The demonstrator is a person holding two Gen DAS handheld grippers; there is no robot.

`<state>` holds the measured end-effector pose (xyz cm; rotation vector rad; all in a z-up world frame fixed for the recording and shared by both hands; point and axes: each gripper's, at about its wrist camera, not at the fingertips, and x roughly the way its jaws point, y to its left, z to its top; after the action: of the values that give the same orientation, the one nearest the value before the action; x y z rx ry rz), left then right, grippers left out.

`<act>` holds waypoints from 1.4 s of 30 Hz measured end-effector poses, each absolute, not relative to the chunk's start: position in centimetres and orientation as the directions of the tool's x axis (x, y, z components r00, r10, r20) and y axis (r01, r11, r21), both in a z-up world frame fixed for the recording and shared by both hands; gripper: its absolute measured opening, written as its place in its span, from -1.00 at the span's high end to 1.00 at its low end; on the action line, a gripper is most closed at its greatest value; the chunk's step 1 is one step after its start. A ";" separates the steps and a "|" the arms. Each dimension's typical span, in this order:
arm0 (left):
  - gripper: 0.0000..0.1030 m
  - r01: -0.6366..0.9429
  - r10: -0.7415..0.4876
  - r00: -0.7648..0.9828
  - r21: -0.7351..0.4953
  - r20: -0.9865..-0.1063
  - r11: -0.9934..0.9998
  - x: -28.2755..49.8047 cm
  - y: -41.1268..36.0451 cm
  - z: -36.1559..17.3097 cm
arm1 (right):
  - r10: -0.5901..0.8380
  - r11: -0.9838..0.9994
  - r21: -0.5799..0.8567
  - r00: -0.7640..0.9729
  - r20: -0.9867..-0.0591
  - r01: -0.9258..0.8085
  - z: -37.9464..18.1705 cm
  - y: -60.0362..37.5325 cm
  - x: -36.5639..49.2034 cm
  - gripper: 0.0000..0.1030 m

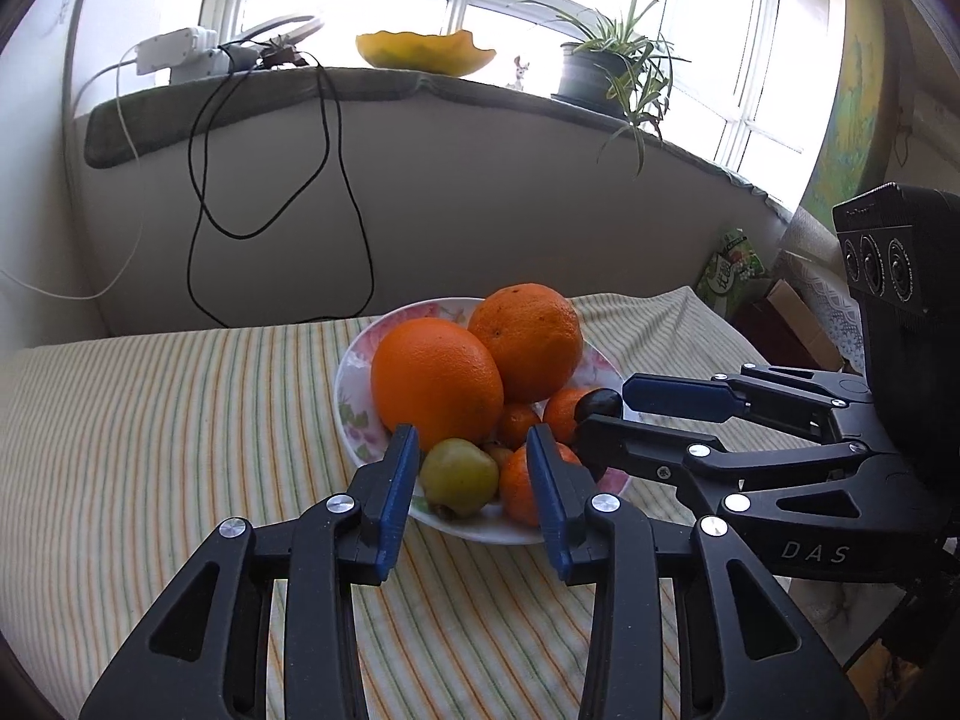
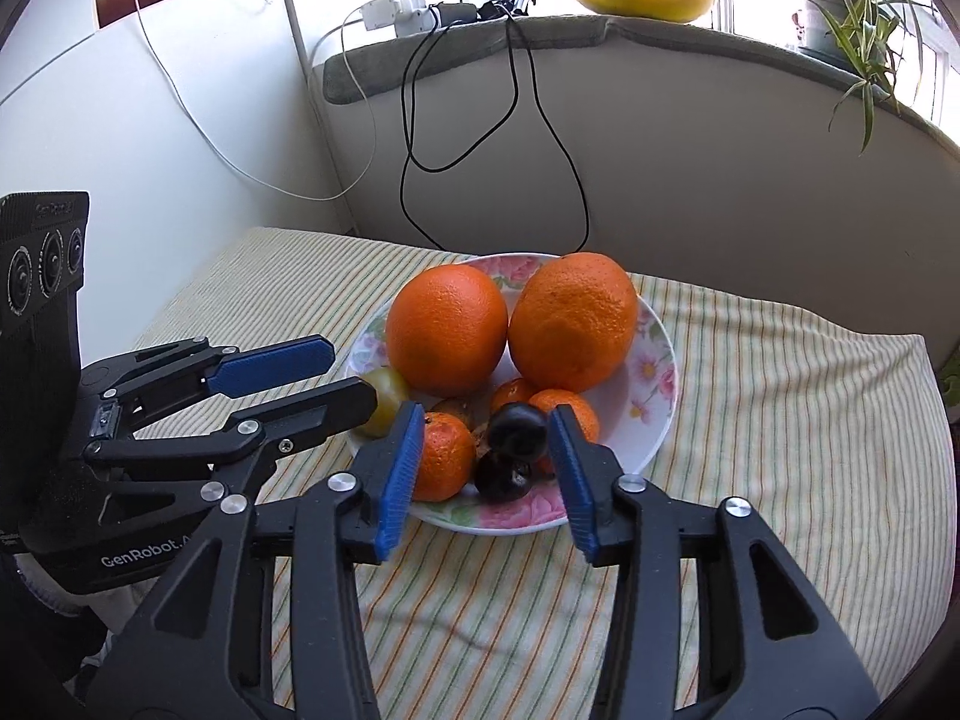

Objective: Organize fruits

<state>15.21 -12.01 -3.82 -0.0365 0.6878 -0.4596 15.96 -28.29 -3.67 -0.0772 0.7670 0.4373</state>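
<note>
The bench (image 2: 780, 396), under a striped cloth, is carrying a floral plate (image 2: 651, 360) near its middle; the plate is holding all the fruit; two big oranges (image 2: 447, 327) are sitting side by side at its far side, touching; small tangerines (image 2: 441, 456) are lying in front of them, with a green fruit (image 1: 459, 474) at the plate's left edge and two dark plums (image 2: 516, 429) toward the near rim, one just behind the other. The left claw (image 1: 474, 480) is hovering at the near rim, its jaws partly apart and pressing on nothing, the green fruit showing between the blue pads (image 1: 396, 492); the right claw (image 2: 480, 474) is hovering beside it, jaws somewhat wider and also empty, framing the plums and a tangerine.
</note>
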 end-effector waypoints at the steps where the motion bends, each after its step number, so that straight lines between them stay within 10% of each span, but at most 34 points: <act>1: 0.31 0.396 -0.418 0.679 -0.178 -0.604 0.901 15.1 -12.0 -3.8 | 0.353 0.909 0.088 0.638 -0.684 -0.409 -3.6 -28.3 15.9 0.07; 9: 0.31 0.383 -0.409 0.693 -0.178 -0.594 0.907 14.2 -11.3 -3.1 | 0.346 0.914 0.085 0.655 -0.672 -0.397 -2.8 -29.0 14.6 0.07; 16: -0.13 0.354 -0.381 0.717 -0.165 -0.584 0.920 12.8 -10.7 -2.2 | 0.339 0.920 0.085 0.671 -0.660 -0.382 -2.2 -29.6 13.2 0.05; 25: -0.56 0.307 -0.309 0.748 -0.107 -0.587 0.946 10.3 -10.7 -1.5 | 0.292 0.942 0.051 0.731 -0.617 -0.333 -1.3 -30.7 10.7 -0.62; 42: -0.56 0.248 -0.241 0.776 -0.070 -0.583 0.966 8.3 -10.2 -0.8 | 0.225 0.973 0.097 0.771 -0.595 -0.209 -1.6 -34.1 8.8 -0.73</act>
<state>8.34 -10.23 -0.84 0.0109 0.6293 -0.2647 8.84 -34.09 -1.64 0.0255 0.6485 0.2355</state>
